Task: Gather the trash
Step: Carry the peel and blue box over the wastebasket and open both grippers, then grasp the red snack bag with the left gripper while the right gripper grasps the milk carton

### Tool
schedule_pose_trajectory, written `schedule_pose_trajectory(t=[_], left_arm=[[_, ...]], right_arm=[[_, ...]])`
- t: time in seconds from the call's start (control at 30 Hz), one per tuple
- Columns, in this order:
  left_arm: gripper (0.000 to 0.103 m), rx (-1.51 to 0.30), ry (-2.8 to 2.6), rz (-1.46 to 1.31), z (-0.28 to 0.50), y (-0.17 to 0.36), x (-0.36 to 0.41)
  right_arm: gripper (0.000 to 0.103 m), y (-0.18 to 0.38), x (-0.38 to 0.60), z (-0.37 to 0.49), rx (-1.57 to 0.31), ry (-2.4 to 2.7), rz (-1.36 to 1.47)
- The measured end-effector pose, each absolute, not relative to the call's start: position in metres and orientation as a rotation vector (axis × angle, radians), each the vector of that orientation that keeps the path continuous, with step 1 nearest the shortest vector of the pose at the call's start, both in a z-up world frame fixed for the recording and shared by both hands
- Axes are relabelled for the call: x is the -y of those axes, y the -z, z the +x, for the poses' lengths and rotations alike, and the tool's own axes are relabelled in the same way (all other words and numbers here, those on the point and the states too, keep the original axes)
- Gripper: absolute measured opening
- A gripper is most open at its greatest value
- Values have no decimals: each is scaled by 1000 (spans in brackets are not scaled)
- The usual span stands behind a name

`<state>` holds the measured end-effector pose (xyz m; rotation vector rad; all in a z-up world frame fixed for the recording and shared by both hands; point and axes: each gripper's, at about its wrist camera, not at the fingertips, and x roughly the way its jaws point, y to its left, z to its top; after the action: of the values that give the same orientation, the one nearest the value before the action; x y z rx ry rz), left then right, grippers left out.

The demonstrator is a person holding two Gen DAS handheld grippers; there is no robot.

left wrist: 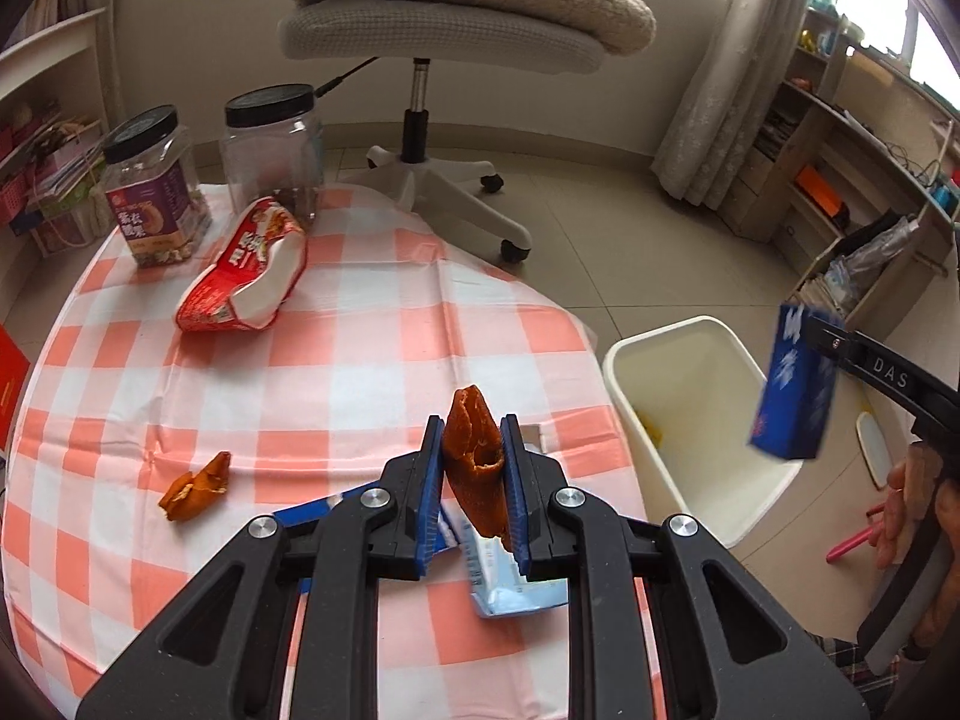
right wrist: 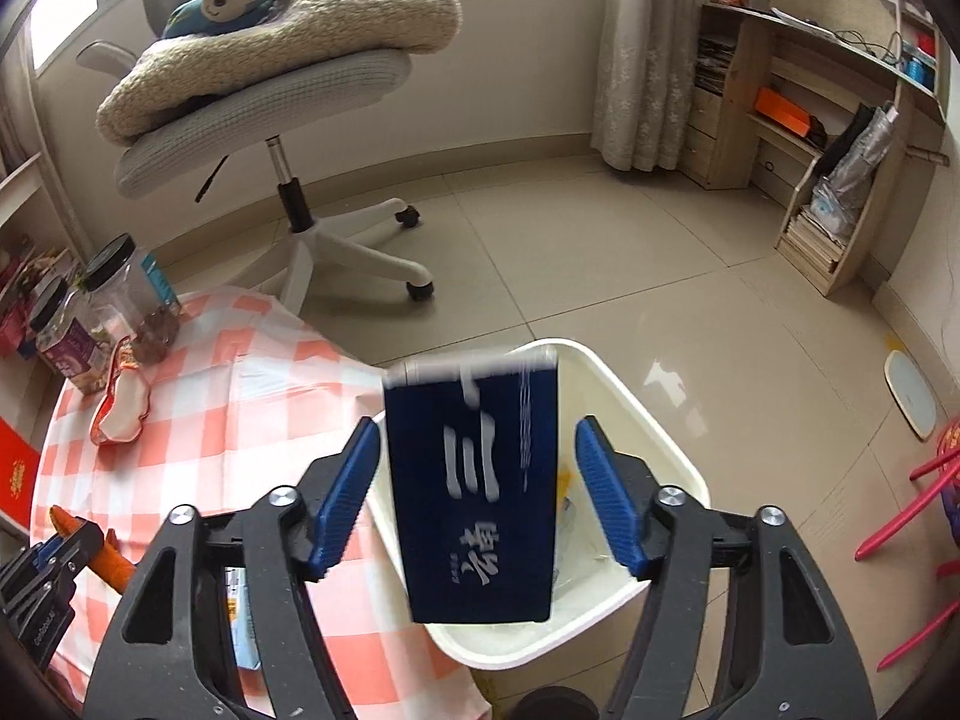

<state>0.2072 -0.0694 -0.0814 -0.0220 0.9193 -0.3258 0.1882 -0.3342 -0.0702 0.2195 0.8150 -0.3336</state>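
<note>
My left gripper (left wrist: 473,426) is shut on a curled piece of orange peel (left wrist: 474,468), held above the checked tablecloth (left wrist: 360,360). A second piece of peel (left wrist: 195,489) lies on the cloth to its left. My right gripper (right wrist: 477,426) is open over the white bin (right wrist: 654,450). A dark blue box (right wrist: 474,498) hangs blurred between its jaws with a gap on each side, touching neither pad. In the left wrist view the same box (left wrist: 792,384) is in the air beside the bin (left wrist: 690,372).
A torn red snack bag (left wrist: 246,270) and two black-lidded jars (left wrist: 153,186) (left wrist: 273,150) stand at the table's far side. A blue-and-white carton (left wrist: 516,588) lies under my left gripper. An office chair (left wrist: 432,180) stands behind the table, shelves along the right wall.
</note>
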Motion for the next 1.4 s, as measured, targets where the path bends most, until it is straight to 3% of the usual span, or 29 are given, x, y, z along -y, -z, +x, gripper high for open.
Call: schedule_pose_trajectory(t=[0.33,0.8,0.9,0.97,1.2,1.4], left_arm=[[19,-929,453,-8,209,73,167],[21,-991,558,-19,217,80,268],[30,-983,562,-15,218,78,278],[42,-978,563,-12,218,77,278],[52,-945,506,24,214,74,266],[67,-895,423,41,214,68,239]], right_arm=[[96,68,400,165,-792,475,258],[96,65,481,129,-785,595,416],[96,63,488,124,-775,610,428],[96,64,490,122,-773,614,428],[96,64,467,127,-764,622,333],[96,58,433,133,-704,620,244]])
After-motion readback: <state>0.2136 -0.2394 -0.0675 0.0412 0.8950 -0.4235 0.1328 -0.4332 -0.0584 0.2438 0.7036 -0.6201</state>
